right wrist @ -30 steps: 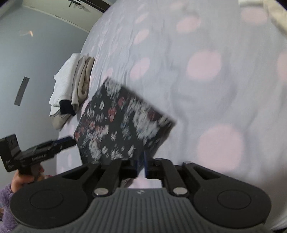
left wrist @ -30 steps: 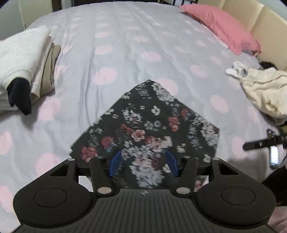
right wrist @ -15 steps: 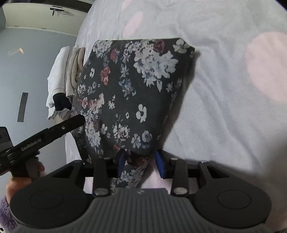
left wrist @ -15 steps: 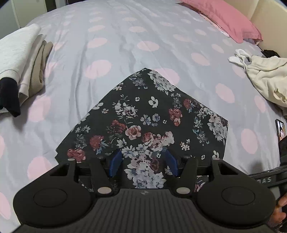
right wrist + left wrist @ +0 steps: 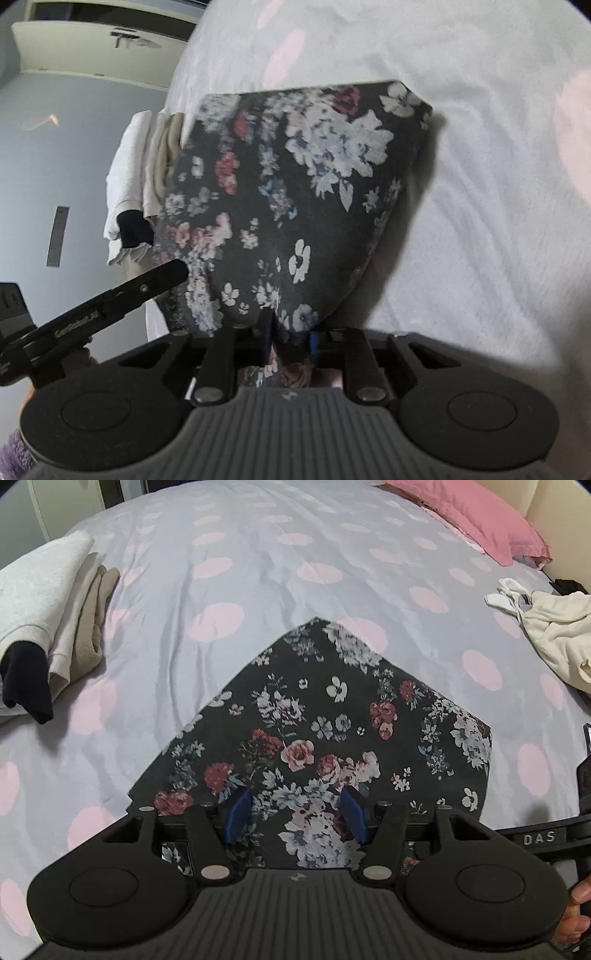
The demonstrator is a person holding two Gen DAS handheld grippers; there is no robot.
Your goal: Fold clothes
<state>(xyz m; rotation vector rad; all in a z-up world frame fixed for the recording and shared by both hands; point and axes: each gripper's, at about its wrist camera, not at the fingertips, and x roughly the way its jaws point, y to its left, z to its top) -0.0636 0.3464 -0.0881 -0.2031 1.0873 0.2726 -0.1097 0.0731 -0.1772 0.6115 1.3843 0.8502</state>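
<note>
A: Closest in, the left hand-held gripper (image 5: 295, 818) hangs over the near edge of the floral garment (image 5: 325, 731). Its blue pads (image 5: 238, 814) stand apart with the dark fabric lying under and between them. I see no pinch there, so I'd call it unclamped.

B: And the right hand-held gripper (image 5: 288, 341)? Its jaws are closing right now, with a bunched bit of the floral cloth between them at the near corner. The view is soft, but the pads look as if they're reaching the fabric, not yet squeezing it.

A: Agreed. The garment itself lies flat on the bed (image 5: 258, 572), already folded down to a compact panel with clean edges, one corner pointing to 12 o'clock in the left view.

B: So where does the job stand?

A: This piece looks nearly done, maybe one more fold or a lift to the stack. Out at 9 to 10 o'clock sits a pile of folded clothes (image 5: 48, 627), white and beige with a dark cuff hanging out.

B: That's the finished work, by my reading. And at 2 to 3 o'clock?

A: A cream garment (image 5: 554, 635) in a crumpled heap, with something white beside it. That one still waits, I'd judge.

B: Farthest off, a pink pillow (image 5: 476, 513) at about 1 o'clock against the headboard.

A: So some pieces are done, one is in hand, and at least one is left.
</note>
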